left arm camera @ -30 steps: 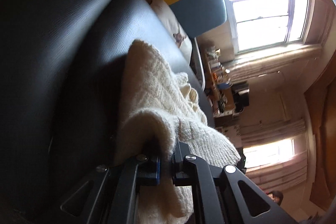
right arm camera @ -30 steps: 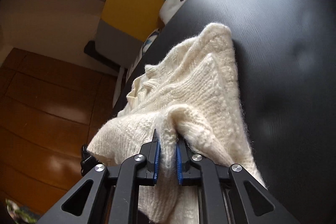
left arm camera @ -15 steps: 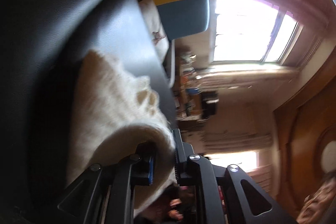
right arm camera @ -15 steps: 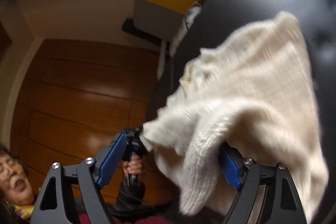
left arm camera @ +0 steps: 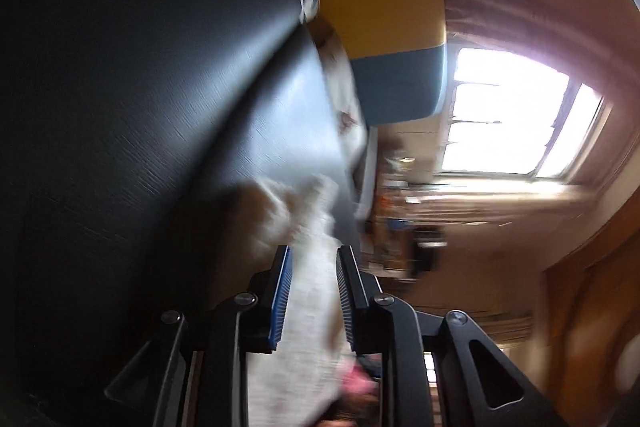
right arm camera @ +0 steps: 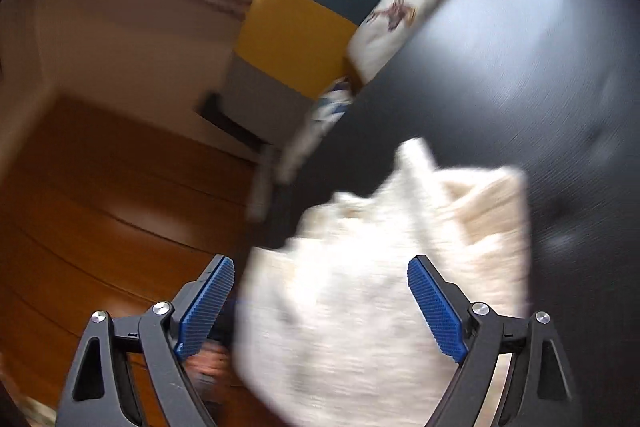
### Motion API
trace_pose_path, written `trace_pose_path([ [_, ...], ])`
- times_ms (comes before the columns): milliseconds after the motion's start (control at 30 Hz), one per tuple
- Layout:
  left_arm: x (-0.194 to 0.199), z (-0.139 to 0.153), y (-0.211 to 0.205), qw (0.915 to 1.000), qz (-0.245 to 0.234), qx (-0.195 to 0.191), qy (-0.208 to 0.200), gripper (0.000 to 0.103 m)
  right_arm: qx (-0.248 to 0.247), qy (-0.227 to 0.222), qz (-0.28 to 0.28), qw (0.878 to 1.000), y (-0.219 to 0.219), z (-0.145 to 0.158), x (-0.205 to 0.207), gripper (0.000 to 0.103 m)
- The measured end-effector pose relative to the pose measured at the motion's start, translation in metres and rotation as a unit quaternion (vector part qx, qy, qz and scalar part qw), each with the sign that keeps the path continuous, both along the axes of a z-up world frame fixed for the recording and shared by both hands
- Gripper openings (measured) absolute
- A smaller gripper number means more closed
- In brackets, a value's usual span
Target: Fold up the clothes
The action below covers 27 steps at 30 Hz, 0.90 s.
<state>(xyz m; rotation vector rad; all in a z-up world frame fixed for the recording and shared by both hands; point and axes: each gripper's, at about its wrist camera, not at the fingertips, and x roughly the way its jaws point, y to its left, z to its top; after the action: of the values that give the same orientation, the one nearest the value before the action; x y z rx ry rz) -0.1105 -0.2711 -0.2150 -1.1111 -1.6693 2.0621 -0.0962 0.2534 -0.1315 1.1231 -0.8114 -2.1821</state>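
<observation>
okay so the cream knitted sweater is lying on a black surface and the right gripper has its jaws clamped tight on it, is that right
Not quite. The right gripper has its jaws spread wide apart, with the cream knitted sweater loose between them and neither blue pad visibly pressing it, as the right wrist view shows. The sweater does lie on the black surface.

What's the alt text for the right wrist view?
The right tool is open wide, its blue pads on either side of a blurred cream knitted sweater lying on a black surface. Behind are a yellow-and-teal chair back and a wooden floor.
</observation>
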Motion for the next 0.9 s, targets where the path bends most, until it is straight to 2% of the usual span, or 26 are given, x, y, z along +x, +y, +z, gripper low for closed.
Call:
trace_pose_path([
  [100,0.006,0.017,-0.002,0.9933,-0.018,-0.114,-0.003,0.022,0.126,0.036,0.012,0.991,-0.005,0.013,0.005,0.09],
  [167,0.002,0.027,0.007,0.9866,-0.046,-0.156,0.009,0.022,0.18,0.043,0.013,0.983,-0.007,0.01,-0.006,0.086],
  [200,0.004,0.031,0.013,0.9833,-0.061,-0.17,0.023,0.022,0.206,0.045,0.014,0.977,-0.003,0.008,-0.009,0.08],
  [233,0.0,0.035,0.018,0.9794,-0.076,-0.184,0.036,0.025,0.222,0.039,0.015,0.974,-0.007,0.003,-0.019,0.072],
  [333,-0.011,0.044,0.039,0.9664,-0.116,-0.222,0.058,0.027,0.26,0.019,0.019,0.965,-0.02,-0.01,-0.05,0.068],
  [400,-0.021,0.042,0.052,0.9552,-0.143,-0.253,0.057,0.028,0.278,0.012,0.028,0.96,-0.03,-0.015,-0.064,0.067],
  [433,-0.029,0.041,0.06,0.9486,-0.155,-0.271,0.049,0.028,0.291,0.012,0.034,0.956,-0.033,-0.017,-0.067,0.06],
  [467,-0.04,0.04,0.069,0.9439,-0.166,-0.283,0.041,0.028,0.319,0.015,0.04,0.947,-0.04,-0.018,-0.068,0.052],
  [500,-0.051,0.04,0.077,0.9389,-0.175,-0.294,0.034,0.028,0.349,0.018,0.044,0.936,-0.046,-0.02,-0.07,0.03],
  [533,-0.053,0.04,0.082,0.9343,-0.181,-0.306,0.031,0.024,0.374,0.026,0.053,0.926,-0.053,-0.02,-0.068,0.014],
  [567,-0.05,0.043,0.086,0.9304,-0.18,-0.317,0.041,0.008,0.398,0.035,0.063,0.914,-0.06,-0.019,-0.066,0.011],
  [600,-0.047,0.047,0.089,0.9271,-0.177,-0.326,0.051,0.005,0.414,0.047,0.058,0.907,-0.06,-0.013,-0.061,0.01],
  [700,-0.029,0.059,0.08,0.93,-0.138,-0.334,0.069,0.005,0.457,0.085,0.036,0.884,-0.057,0.006,-0.046,0.009],
  [733,-0.027,0.058,0.073,0.9345,-0.12,-0.328,0.067,0.005,0.471,0.097,0.029,0.876,-0.056,0.013,-0.041,0.009],
  [767,-0.024,0.055,0.067,0.9375,-0.106,-0.326,0.059,0.004,0.468,0.086,0.022,0.879,-0.05,0.008,-0.044,0.009],
  [833,-0.028,0.042,0.059,0.9369,-0.09,-0.337,0.03,0.004,0.456,0.054,0.007,0.889,-0.037,-0.004,-0.051,0.009],
  [900,-0.036,0.025,0.06,0.9357,-0.09,-0.341,-0.008,0.005,0.417,0.02,0.0,0.909,-0.026,-0.024,-0.058,0.01],
])
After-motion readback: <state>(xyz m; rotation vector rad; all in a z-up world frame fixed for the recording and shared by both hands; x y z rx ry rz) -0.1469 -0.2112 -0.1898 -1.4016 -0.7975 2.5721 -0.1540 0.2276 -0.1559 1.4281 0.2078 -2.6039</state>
